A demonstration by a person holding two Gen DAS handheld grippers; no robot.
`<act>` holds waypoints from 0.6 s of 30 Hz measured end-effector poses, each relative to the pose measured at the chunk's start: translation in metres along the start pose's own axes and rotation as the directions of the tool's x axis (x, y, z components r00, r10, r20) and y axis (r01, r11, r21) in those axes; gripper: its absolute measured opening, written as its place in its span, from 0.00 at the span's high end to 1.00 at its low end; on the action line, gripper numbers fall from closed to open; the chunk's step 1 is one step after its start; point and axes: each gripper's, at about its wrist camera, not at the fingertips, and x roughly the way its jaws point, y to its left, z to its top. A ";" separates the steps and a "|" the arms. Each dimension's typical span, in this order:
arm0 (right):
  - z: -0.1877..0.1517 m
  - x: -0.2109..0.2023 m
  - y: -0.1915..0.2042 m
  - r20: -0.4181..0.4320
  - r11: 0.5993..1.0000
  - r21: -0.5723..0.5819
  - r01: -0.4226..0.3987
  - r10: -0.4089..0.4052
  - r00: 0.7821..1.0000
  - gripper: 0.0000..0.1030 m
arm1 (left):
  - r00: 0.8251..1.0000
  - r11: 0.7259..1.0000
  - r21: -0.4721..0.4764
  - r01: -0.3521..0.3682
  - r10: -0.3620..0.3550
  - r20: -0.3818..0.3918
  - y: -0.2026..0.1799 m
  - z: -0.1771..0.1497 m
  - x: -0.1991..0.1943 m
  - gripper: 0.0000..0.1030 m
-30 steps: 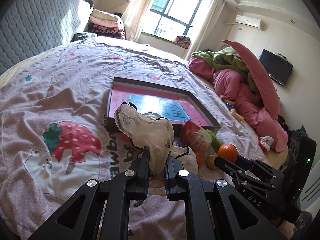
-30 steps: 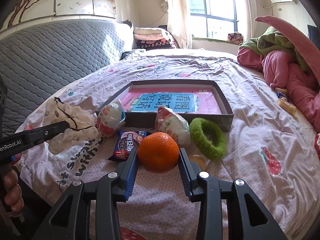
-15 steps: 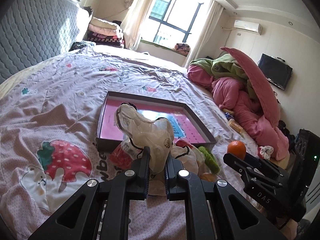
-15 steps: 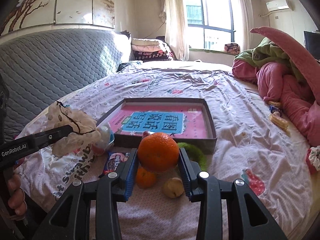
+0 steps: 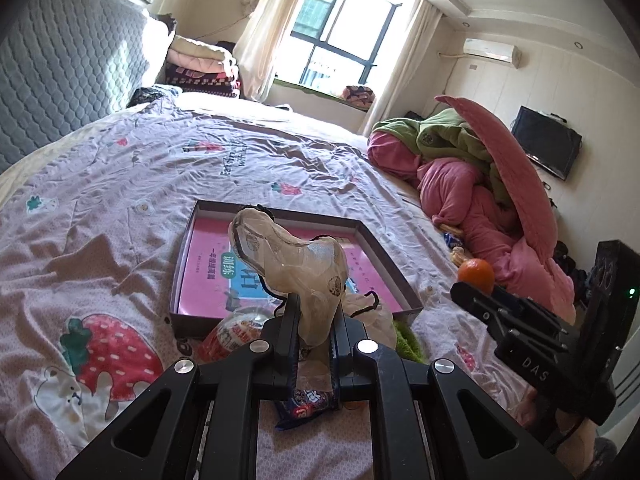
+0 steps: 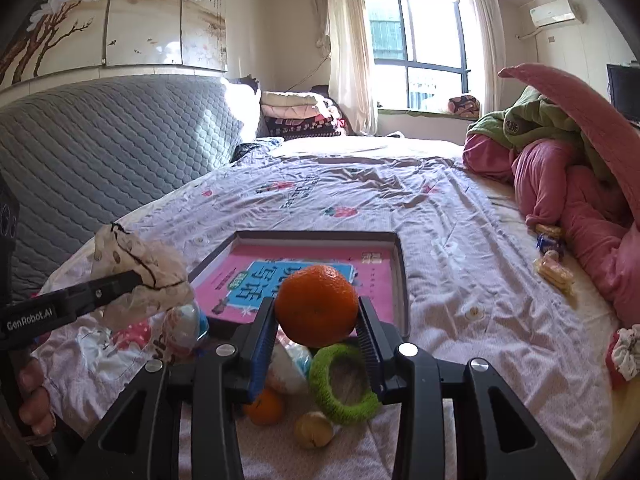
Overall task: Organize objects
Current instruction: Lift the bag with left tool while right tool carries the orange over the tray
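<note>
My left gripper (image 5: 314, 312) is shut on a crumpled clear plastic bag (image 5: 296, 264) with dark trim, held above the bed in front of the shallow box (image 5: 384, 256) with a pink and blue sheet inside. That bag (image 6: 140, 280) also shows at the left of the right wrist view, pinched by the left gripper (image 6: 136, 280). My right gripper (image 6: 316, 312) is shut on an orange (image 6: 316, 306), lifted over the box's near edge (image 6: 404, 280). The same orange (image 5: 476, 274) appears at the right of the left wrist view.
Below the grippers lie a green ring (image 6: 344, 384), a second small orange (image 6: 264, 406), a yellowish fruit (image 6: 314, 430), snack packets (image 5: 236, 332) and a blue wrapper (image 5: 304, 400). Pink and green bedding (image 6: 580, 184) is heaped on the right. A grey headboard (image 6: 100, 152) stands left.
Both grippers have risen and drawn back with their loads. The box and the loose items now sit lower and farther away in both views.
</note>
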 end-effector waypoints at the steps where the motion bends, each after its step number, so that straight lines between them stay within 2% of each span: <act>1: 0.003 0.000 -0.001 0.005 1.000 -0.001 0.001 -0.001 1.000 0.61 | 1.000 1.000 0.005 0.002 -0.002 -0.003 -0.002 0.002 0.002 0.89; 12: 0.027 0.012 -0.003 0.031 1.000 -0.007 -0.004 0.004 1.000 0.61 | 1.000 0.998 0.060 0.007 -0.009 0.023 -0.021 0.033 0.020 0.89; 18: 0.036 0.022 -0.004 0.035 1.000 -0.008 -0.002 0.003 0.999 0.61 | 0.999 0.999 0.048 0.017 -0.018 0.026 -0.018 0.043 0.027 0.89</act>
